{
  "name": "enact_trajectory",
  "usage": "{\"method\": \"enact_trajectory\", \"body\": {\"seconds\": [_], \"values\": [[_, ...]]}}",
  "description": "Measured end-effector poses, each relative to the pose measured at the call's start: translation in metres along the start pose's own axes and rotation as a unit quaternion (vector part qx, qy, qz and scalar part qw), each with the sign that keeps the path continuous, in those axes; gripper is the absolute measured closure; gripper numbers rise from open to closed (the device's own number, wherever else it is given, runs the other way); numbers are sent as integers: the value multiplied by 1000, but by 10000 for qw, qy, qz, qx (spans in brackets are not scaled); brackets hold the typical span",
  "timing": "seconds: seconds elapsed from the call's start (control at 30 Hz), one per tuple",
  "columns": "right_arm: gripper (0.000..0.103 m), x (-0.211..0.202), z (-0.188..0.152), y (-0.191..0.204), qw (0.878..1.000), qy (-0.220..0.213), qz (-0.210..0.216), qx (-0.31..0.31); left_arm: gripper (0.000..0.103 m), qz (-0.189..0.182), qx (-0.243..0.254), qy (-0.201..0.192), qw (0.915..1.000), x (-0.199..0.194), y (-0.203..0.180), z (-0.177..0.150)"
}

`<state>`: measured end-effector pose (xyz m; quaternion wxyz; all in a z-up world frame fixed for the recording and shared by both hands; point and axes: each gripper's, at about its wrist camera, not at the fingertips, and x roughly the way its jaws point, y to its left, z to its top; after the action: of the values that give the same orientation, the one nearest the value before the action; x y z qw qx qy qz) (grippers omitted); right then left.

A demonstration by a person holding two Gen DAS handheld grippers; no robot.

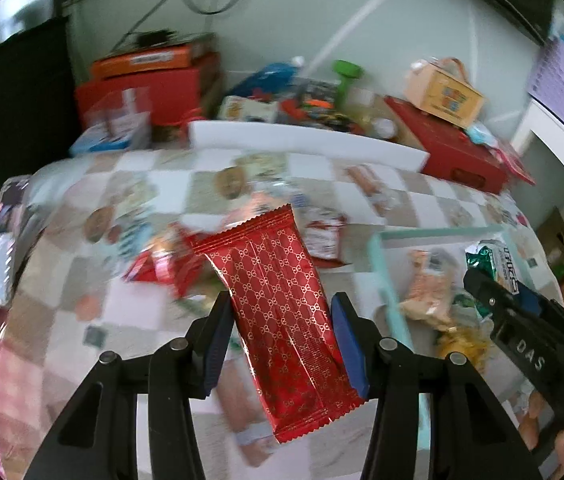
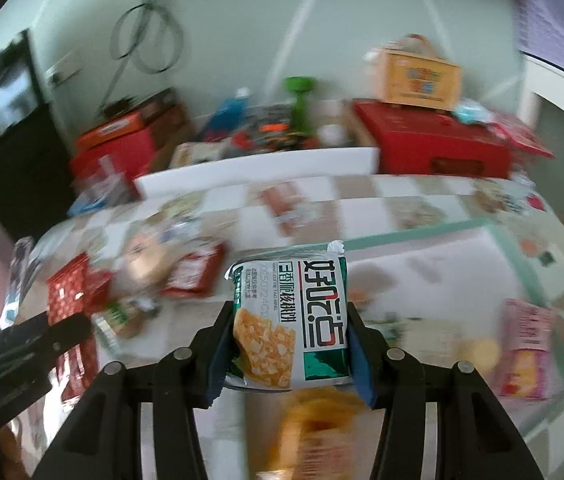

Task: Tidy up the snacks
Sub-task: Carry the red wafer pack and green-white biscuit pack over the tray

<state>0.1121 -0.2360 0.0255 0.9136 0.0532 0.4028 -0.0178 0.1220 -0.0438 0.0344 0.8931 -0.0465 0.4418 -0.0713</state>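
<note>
While the left gripper (image 1: pixel 282 316) squeezes a red snack bar (image 1: pixel 277 312) in its fingers beside the mint tray (image 1: pixel 386 280), the right gripper (image 2: pixel 288 336) pinches a green and white biscuit pack (image 2: pixel 294 320) above that tray.

Red gold-patterned packet (image 1: pixel 282 316), checkered tablecloth (image 1: pixel 153 176)

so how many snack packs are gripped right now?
2. Red gold-patterned packet between the left gripper fingers; green-white walnut-cake pack in the right gripper. Loose table snacks not counted.
</note>
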Motion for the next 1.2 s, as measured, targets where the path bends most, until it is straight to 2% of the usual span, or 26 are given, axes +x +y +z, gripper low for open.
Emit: {"method": "enact_trajectory", "body": {"seconds": [0.07, 0.13, 0.23, 0.3, 0.4, 0.47, 0.63, 0.77, 0.87, 0.93, 1.2], "values": [[50, 1, 3, -26, 9994, -28, -164, 317, 53, -119, 190, -18, 9997, 4, -19, 7], [50, 2, 6, -44, 9981, -57, -358, 508, 64, -230, 403, -53, 9989, 8, -40, 15], [50, 7, 8, -74, 9946, -81, -682, 776, 64, -601, 733, 57, 9955, 20, -76, 24], [50, 10, 7, -90, 9926, -29, -741, 958, 64, -725, 894, 165, 9932, 28, -94, 26], [50, 16, 3, -112, 9894, 92, -867, 1161, 64, -633, 1100, 257, 9916, 36, -112, 24], [50, 17, 1, -117, 9888, 107, -867, 1209, 64, -549, 972, 313, 9933, 39, -107, 24], [50, 22, -3, -121, 9884, 202, -850, 1245, 65, 48, 520, 606, 9968, 55, -70, 21], [50, 19, -5, -124, 9879, 209, -794, 1319, 64, 217, 335, 867, 9954, 69, -55, 8], [50, 18, -6, -126, 9872, 223, -776, 1373, 64, 116, 282, 1126, 9932, 82, -54, -2], [50, 17, -6, -126, 9873, 225, -753, 1377, 58, -16, 177, 1236, 9922, 89, -55, -4], [50, 18, -6, -125, 9879, 229, -694, 1365, 56, -305, -146, 1378, 9899, 103, -52, -5]]}}
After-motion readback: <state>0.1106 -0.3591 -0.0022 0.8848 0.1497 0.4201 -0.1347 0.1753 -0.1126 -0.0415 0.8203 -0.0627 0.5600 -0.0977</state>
